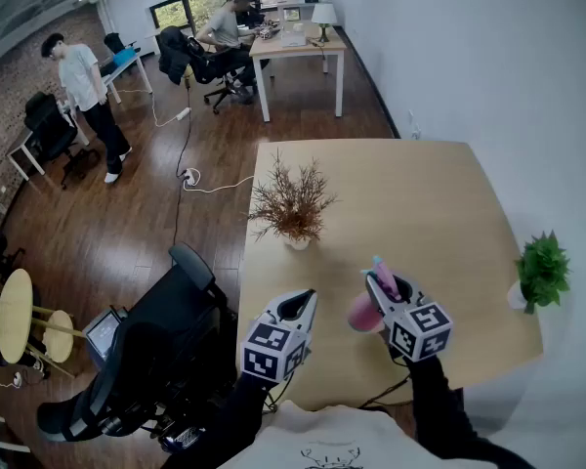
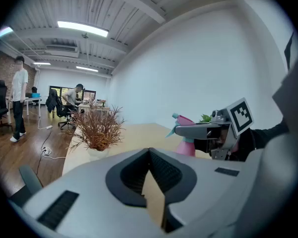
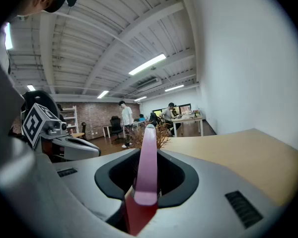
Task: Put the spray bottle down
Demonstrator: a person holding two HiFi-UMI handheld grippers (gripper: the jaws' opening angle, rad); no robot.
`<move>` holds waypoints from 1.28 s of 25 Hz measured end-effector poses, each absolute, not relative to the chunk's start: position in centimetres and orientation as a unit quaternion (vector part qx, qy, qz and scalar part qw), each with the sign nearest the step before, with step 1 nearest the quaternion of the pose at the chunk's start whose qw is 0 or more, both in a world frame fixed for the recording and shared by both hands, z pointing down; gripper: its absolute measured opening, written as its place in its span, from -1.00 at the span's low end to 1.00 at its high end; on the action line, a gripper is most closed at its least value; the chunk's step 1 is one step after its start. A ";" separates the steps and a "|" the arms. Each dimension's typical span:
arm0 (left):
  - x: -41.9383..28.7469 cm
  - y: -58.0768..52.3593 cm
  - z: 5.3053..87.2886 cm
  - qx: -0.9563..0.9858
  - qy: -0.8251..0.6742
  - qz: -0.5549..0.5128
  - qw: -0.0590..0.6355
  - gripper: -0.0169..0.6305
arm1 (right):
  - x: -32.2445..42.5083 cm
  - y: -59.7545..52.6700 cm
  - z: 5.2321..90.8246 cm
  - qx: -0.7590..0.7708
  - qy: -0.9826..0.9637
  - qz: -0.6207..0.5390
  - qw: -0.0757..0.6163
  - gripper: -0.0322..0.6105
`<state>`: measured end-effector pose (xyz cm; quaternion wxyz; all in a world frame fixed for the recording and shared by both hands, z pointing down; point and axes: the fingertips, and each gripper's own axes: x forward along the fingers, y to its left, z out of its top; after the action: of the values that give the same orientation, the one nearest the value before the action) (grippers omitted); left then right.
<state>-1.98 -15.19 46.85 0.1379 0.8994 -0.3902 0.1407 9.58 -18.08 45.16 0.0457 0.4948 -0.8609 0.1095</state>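
**Head view: spray bottle held in the right gripper**

The pink spray bottle (image 1: 363, 313) is held by its upper part in the right gripper (image 1: 387, 286), whose jaws are closed on it, over the near part of the wooden table (image 1: 420, 193). The left gripper (image 1: 299, 306) is empty, and its jaws are brought together.

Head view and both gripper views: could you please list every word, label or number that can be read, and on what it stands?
No text can be read in any view.
The cubes on the left gripper and right gripper: black-and-white square patterns, no letters.
The print on the shirt: too small to read.
The spray bottle: no label shows.
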 end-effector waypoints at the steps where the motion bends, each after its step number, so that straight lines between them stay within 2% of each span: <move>1: -2.0 -15.3 46.9 0.899 -0.390 0.142 0.138 -0.95 | 9.6 -18.3 45.3 0.495 -0.861 0.109 0.047 -0.66; 19: -3.1 -15.6 49.5 0.893 -0.393 0.158 0.156 -0.95 | 9.1 -30.3 51.5 0.539 -0.832 0.059 0.119 -0.66; 32: -3.9 -16.2 50.5 0.886 -0.401 0.156 0.173 -0.95 | 6.4 -36.1 52.0 0.552 -0.824 0.021 0.124 -0.66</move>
<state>-3.92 -16.18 50.50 0.1728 0.8861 -0.4006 0.1563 6.43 -36.14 51.97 0.1238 0.5519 -0.8244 0.0210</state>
